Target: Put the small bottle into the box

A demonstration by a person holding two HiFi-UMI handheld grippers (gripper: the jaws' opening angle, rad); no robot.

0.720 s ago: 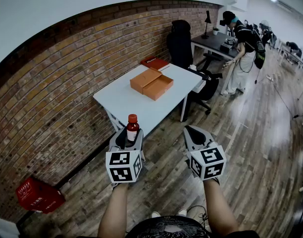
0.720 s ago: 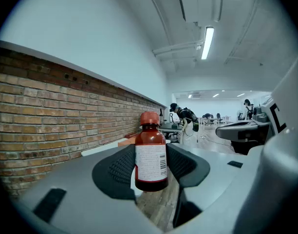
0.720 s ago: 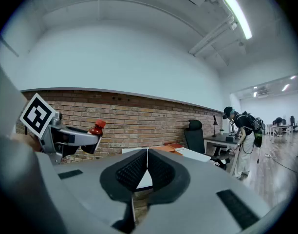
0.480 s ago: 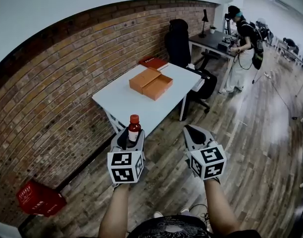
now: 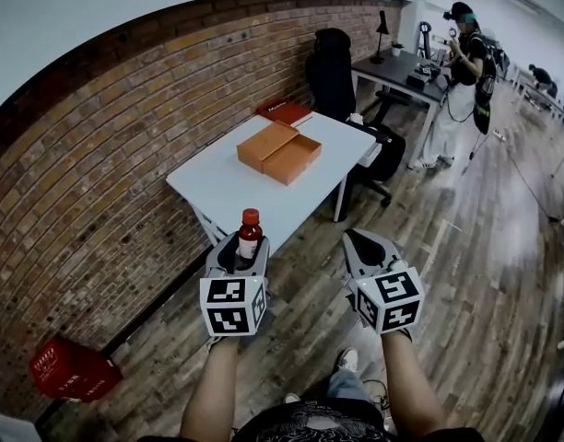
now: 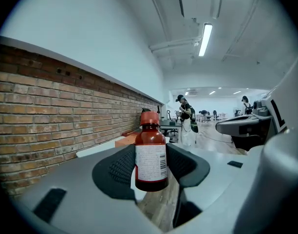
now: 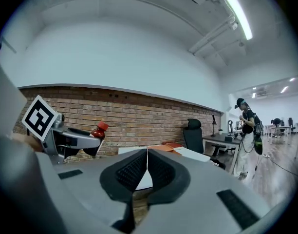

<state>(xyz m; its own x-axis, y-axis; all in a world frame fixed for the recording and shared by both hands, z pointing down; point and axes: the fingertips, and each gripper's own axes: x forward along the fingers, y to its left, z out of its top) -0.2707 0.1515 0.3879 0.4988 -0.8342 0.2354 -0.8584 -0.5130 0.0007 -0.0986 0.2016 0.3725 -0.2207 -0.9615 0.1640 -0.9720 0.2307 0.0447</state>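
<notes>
A small dark-red bottle (image 5: 249, 235) with a red cap and white label stands upright between the jaws of my left gripper (image 5: 240, 250), which is shut on it; it fills the middle of the left gripper view as the bottle (image 6: 151, 156). The open orange box (image 5: 282, 153) lies on the white table (image 5: 229, 190) ahead, well beyond both grippers. My right gripper (image 5: 363, 245) is held level beside the left one, jaws shut on nothing; in its own view the gripper (image 7: 147, 172) shows pads touching, and the bottle (image 7: 97, 135) appears at left.
A red-brown flat case (image 5: 284, 111) lies at the table's far end. A black office chair (image 5: 334, 76) stands behind it. A brick wall (image 5: 98, 173) runs along the left. A red crate (image 5: 68, 370) sits on the wooden floor. A person (image 5: 462, 81) stands at a far desk.
The table and box have drifted slightly left and nearer in the head view. Both grippers keep their pose, the bottle still held. The far person has shifted right.
</notes>
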